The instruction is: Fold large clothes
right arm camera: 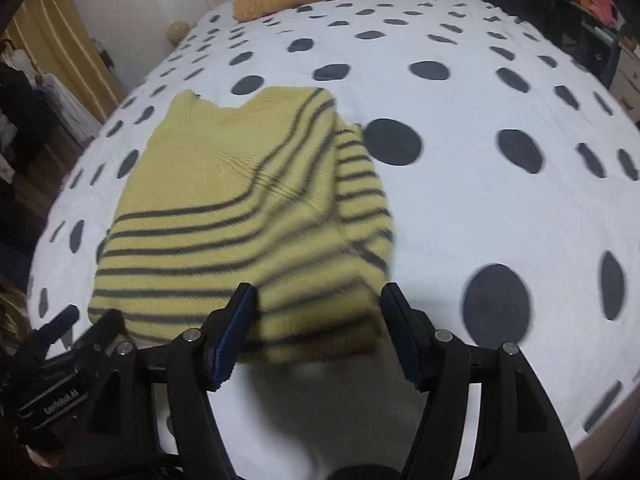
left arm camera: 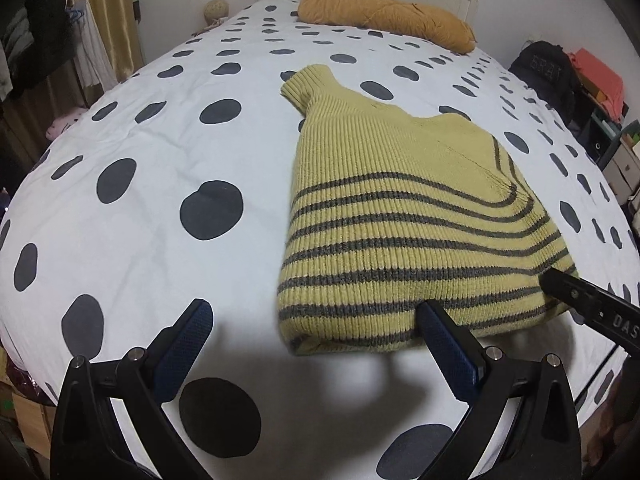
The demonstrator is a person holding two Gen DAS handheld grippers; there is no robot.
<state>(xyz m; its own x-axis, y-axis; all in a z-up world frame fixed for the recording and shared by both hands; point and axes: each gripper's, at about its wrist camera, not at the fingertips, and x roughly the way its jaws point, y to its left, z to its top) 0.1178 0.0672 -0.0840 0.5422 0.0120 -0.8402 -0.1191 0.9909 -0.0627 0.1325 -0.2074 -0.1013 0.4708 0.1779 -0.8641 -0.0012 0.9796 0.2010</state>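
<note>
Left wrist view: we are seeing the folded striped sweater [left arm camera: 404, 216] lying near the bed's [left arm camera: 160, 152] foot edge — collar pointing toward the headboard — with both the left gripper [left arm camera: 316, 320] and right gripper [right arm camera: 316, 300] hovering spread, empty.

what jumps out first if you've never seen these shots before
A yellow sweater with dark stripes, folded in on itself, lies on a white bedspread with big dark dots. An orange bolster pillow sits at the headboard end. Both claws, left claw and right claw, stand open at the sweater's near hem.
</note>
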